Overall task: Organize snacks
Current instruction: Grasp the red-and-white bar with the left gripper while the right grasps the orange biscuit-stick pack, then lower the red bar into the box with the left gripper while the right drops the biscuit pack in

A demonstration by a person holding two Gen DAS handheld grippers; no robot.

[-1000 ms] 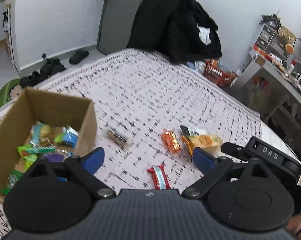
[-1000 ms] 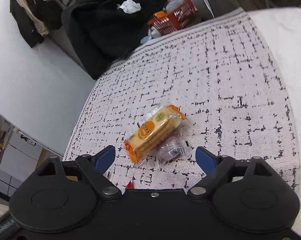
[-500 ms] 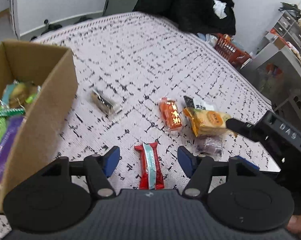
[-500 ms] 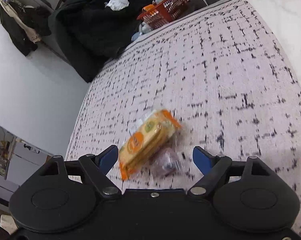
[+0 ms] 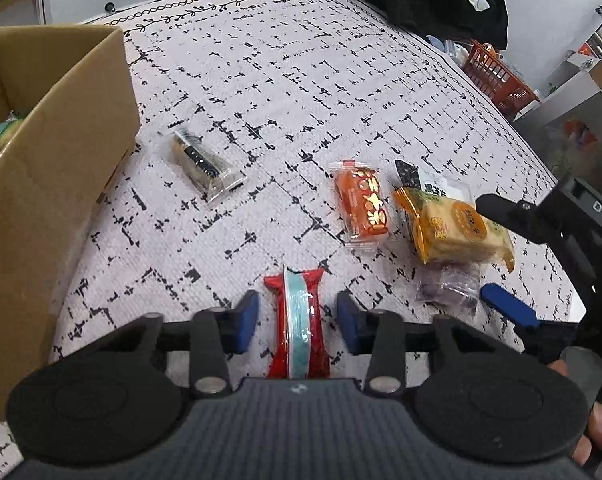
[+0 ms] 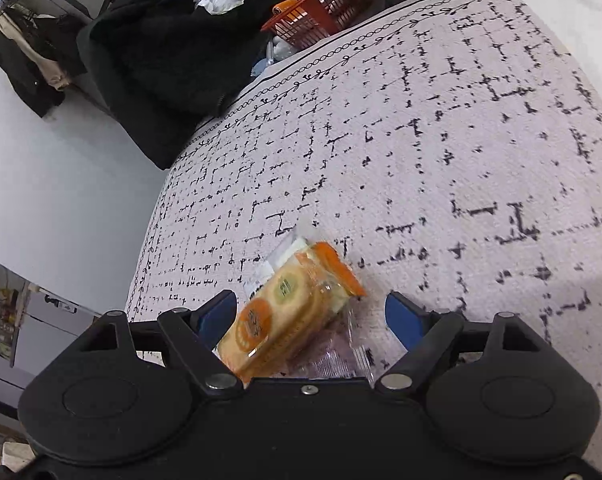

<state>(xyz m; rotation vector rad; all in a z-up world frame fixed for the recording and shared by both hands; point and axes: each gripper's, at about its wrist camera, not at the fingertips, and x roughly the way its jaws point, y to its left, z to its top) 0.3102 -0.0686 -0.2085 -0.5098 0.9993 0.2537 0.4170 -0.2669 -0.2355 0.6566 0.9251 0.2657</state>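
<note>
My left gripper (image 5: 297,322) is closing astride the red foil bar with a teal stripe (image 5: 297,320), right of the brown cardboard box (image 5: 57,168); its length runs along my fingers, pads seemingly short of contact.

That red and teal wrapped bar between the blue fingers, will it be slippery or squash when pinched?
The red and teal bar has a glossy wrapper, so it may slip. It looks slim and light. The closing fingers haven't touched it; its crimped ends would likely flop.

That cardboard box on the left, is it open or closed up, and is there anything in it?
Open. The cardboard box has no lid or flaps over its top, and a bit of pale wrapped snack shows inside at its edge. How full it is cannot be told.
</note>
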